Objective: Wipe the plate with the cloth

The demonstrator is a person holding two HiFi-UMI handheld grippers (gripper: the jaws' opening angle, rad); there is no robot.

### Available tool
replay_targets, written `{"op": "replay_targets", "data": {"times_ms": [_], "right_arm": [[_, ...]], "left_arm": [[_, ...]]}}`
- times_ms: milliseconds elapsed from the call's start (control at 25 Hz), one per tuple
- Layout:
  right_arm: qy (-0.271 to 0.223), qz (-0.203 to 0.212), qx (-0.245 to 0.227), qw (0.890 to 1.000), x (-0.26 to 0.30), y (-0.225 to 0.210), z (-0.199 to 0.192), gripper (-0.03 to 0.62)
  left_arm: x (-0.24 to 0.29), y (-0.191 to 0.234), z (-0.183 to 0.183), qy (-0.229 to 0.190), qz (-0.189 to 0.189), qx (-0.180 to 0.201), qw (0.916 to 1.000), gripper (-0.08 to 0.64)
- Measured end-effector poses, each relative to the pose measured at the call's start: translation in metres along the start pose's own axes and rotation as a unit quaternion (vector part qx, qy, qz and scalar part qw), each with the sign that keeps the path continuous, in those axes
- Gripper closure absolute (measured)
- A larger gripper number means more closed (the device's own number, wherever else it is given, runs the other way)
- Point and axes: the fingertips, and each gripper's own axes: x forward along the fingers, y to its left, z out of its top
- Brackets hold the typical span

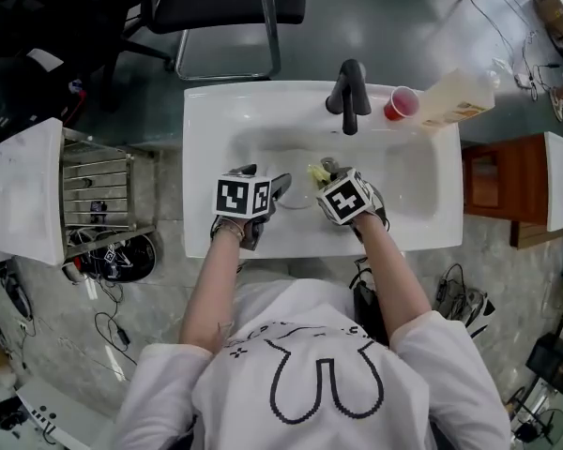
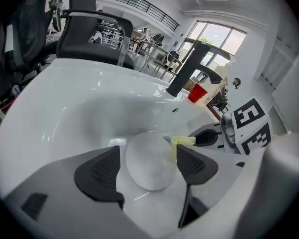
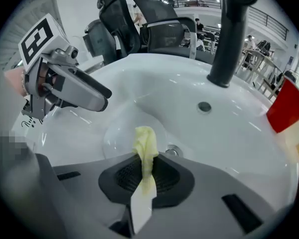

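Plate [image 2: 147,167] is seen mid-frame between the wide jaws of the left gripper [image 2: 149,156]; cloth [image 3: 145,144] is pinched in the right gripper [image 3: 147,176] beside it; how much is wiped cannot be judged.

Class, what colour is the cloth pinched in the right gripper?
Pale yellow. The cloth shows best in the right gripper view.

White plate [image 2: 148,162] lying in sink [image 2: 65,91], yellow cloth [image 3: 145,146] bunched
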Motion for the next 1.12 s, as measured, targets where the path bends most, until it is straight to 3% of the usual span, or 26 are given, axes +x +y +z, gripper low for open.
{"op": "replay_targets", "data": {"times_ms": [160,360,760,1120], "right_arm": [[0.026,0.001,-0.002,1.000,0.017,0.000,-0.008,0.541],[0.043,0.001,-0.009,0.999,0.032,-0.002,-0.010,0.541],[0.055,0.013,0.000,0.998,0.045,-0.005,-0.014,0.541],[0.046,0.024,0.016,0.999,0.044,-0.004,-0.013,0.541]], "left_arm": [[0.009,0.010,-0.010,0.013,0.008,-0.023,0.9996,0.289],[0.020,0.015,-0.020,0.021,-0.016,-0.082,0.9963,0.298],[0.043,0.025,-0.027,0.050,-0.021,-0.143,0.9883,0.329],[0.057,0.023,-0.031,0.050,-0.040,-0.157,0.9856,0.506]]}}
